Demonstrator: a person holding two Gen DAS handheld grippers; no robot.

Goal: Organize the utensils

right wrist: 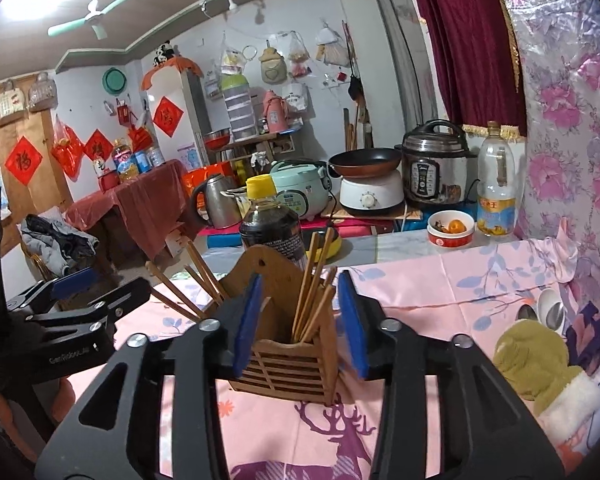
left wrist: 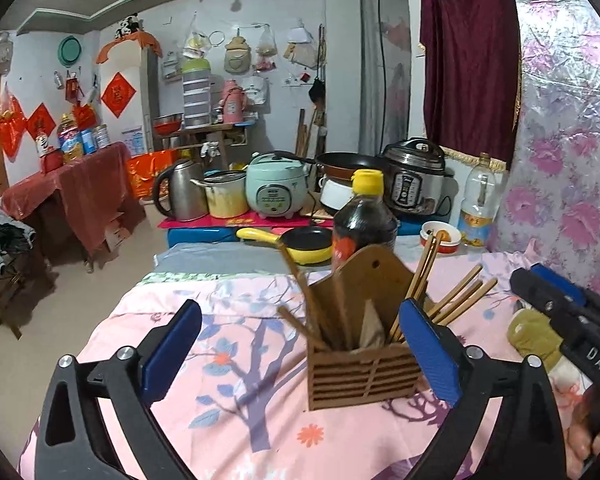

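Left wrist view: the wooden chopstick holder (left wrist: 362, 360) stands upright on the pink floral cloth (left wrist: 228, 380), chopsticks (left wrist: 456, 298) fanning out of it. The left gripper (left wrist: 300, 354) has its jaws spread wide, empty, the right pad just beside the holder.

Right wrist view: the right gripper (right wrist: 298, 328) is released too, its blue pads (right wrist: 247, 322) flanking the holder (right wrist: 290, 364). A soy sauce bottle (right wrist: 270, 224) stands right behind.

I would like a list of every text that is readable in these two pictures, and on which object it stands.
"DAS": on the right gripper's black body, cut off at the frame edge.
"福": on a red diamond paper on the wall.
Print on the left gripper's body: too blurred.
Soy sauce bottle, oil bottle, cookers' panels: too small.
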